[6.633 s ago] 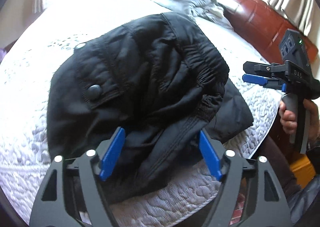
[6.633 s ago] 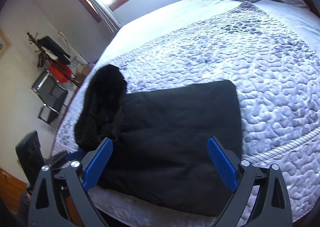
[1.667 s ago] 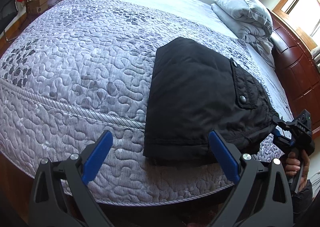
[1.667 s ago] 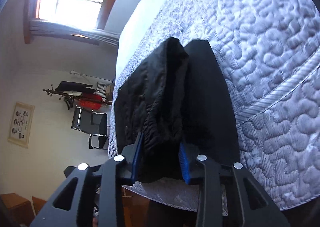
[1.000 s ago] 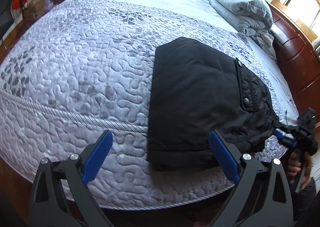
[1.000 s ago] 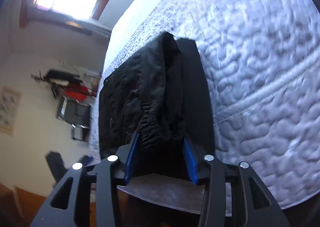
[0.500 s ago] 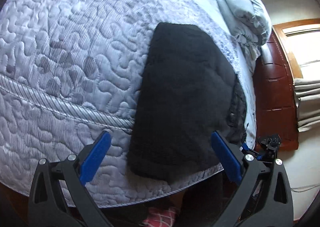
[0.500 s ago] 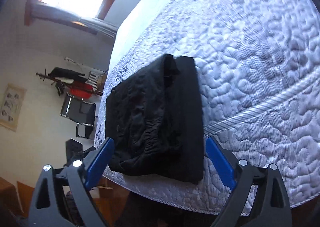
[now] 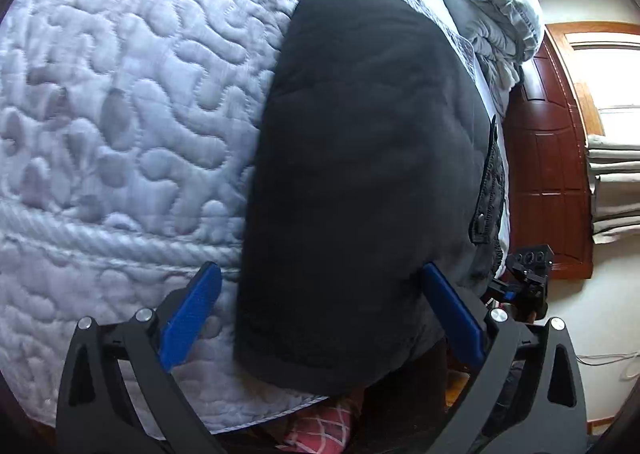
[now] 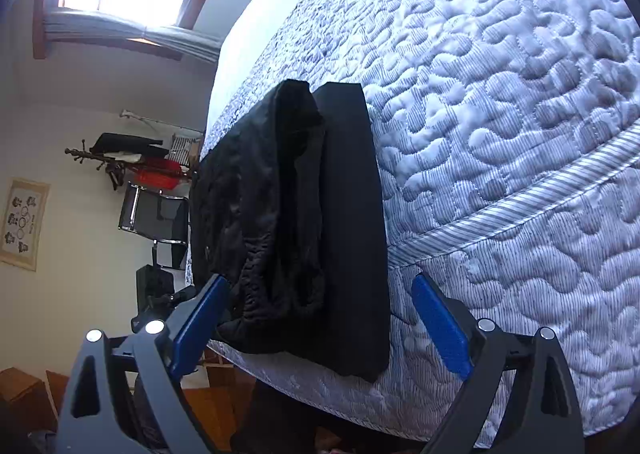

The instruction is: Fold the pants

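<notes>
Folded black pants (image 9: 360, 174) on quilted bed (image 9: 120, 94), left tool (image 9: 320, 318) and right tool (image 10: 320, 318) both wide open, empty

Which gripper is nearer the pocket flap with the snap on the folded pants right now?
Right. The right gripper sits open just off the pants' edge beside the pocket flap; the left gripper, also open, straddles the opposite folded edge.

The pants (image 9: 360, 158) are black matt cloth, smooth over the broad folded panel and puckered at the gathered waistband (image 10: 276, 286) at 7 o'clock in the right wrist view. The bed (image 9: 132, 102) wears a pale grey quilted cover, faintly sheeny, with a raised squiggly stitch. At 3 o'clock in the left wrist view stands glossy reddish-brown wood panelling (image 9: 548, 158). Both grippers have matt black plastic frames, ridged blue plastic fingers (image 9: 192, 310) and shiny metal screws (image 10: 154, 327).
</notes>
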